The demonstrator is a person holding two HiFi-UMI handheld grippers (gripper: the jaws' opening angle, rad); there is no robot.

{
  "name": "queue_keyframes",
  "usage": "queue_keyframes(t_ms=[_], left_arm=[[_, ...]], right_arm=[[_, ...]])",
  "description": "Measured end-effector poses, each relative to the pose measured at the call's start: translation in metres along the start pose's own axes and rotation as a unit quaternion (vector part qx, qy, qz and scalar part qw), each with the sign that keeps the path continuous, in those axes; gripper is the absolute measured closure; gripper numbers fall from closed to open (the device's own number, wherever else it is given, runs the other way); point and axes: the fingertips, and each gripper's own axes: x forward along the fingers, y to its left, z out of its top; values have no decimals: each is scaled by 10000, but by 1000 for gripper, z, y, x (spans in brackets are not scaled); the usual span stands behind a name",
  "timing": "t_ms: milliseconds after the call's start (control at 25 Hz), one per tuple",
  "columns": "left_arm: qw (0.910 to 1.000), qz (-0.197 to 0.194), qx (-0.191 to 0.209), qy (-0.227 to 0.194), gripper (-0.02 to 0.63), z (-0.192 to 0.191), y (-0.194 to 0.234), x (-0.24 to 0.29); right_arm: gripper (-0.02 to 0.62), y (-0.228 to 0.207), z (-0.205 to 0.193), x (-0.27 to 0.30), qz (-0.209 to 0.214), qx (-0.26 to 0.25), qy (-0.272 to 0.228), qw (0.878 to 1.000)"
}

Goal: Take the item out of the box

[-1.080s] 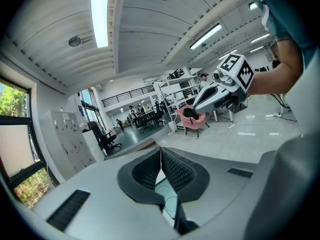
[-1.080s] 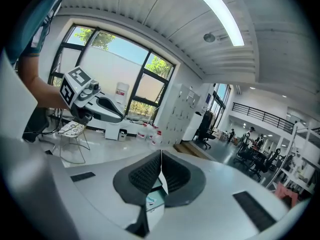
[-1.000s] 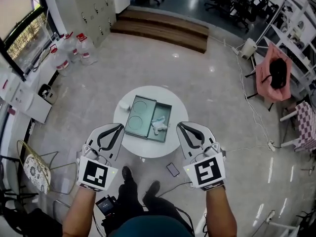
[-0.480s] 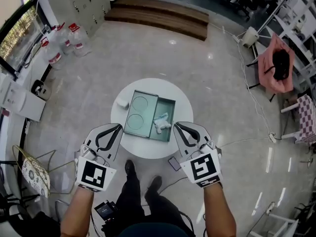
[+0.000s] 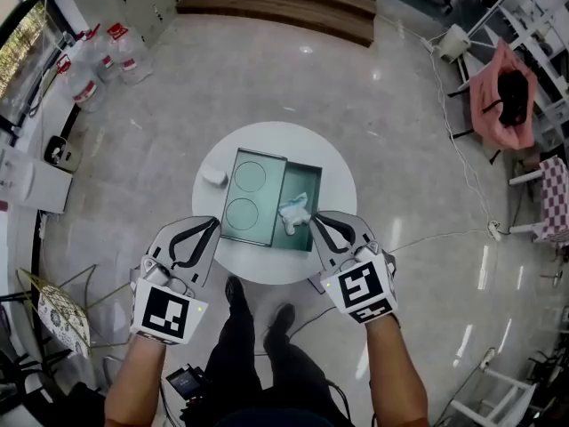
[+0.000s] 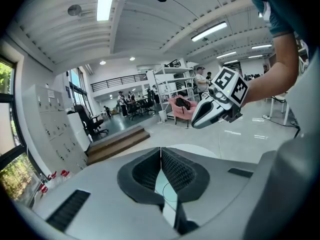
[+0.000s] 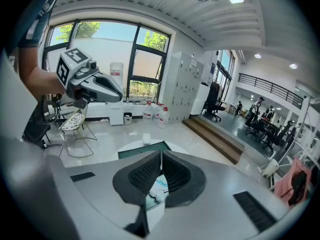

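Observation:
A green metal box [image 5: 313,178] lies open on a round white table [image 5: 342,212], its lid [image 5: 247,194] laid flat to the left. A crumpled white item [image 5: 292,210] rests inside the box. My right gripper [image 5: 313,218] is shut and empty, its tips over the box's near edge, close to the item. My left gripper [image 5: 213,223] is shut and empty at the table's near left rim. In the right gripper view the shut jaws [image 7: 161,153] point over the box [image 7: 142,149], with the item [image 7: 159,186] below them. In the left gripper view the jaws [image 6: 160,149] meet.
A small white object [image 5: 213,176] sits on the table left of the lid. Water bottles [image 5: 89,60] stand at the far left, a wire chair [image 5: 49,314] at the near left. Cables [image 5: 444,234] run over the floor on the right. The person's legs [image 5: 258,327] stand before the table.
Both grippers have come forward to the table. The right one now reaches the box's near edge beside the item. Both have stayed shut.

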Motion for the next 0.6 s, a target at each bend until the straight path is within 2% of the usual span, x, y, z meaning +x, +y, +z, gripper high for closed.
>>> queue_keyframes(t_ms=[600], left_arm=[[9989,-242,-274,303,584,-94,4,86]], right_arm=[[554,-6,-102,121,515,-93,735,9959]])
